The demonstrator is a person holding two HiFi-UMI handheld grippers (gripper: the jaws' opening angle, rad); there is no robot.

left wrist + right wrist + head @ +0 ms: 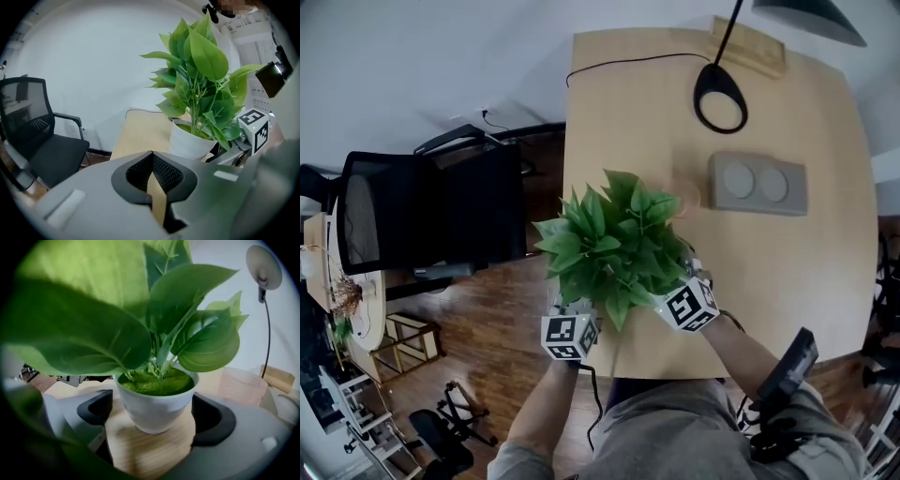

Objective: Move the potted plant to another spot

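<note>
Big pale wood-grain tabletop (pixel 806 281), with a black mesh chair (pixel 431 216) off its left side. The potted plant (pixel 614 244) sits upright near the tabletop's front edge, glossy broad leaves over a smooth white pot (pixel 187 140) that tapers toward its base and has mossy green on top. Key bit: the pot stands right between the fingers (pixel 213 420) of my right gripper (pixel 153 404). They're spread wide, 1 dark pad each side with a gap showing, so nothing's pinched yet. I'd guess squeezing in under the rim comes next. My left gripper (pixel 151 157) has its fingers pressed together on nothing, and the pot is ahead to its right, so the right one is nearer. A textured pink glass (pixel 241 385) stands near, behind the pot.
</note>
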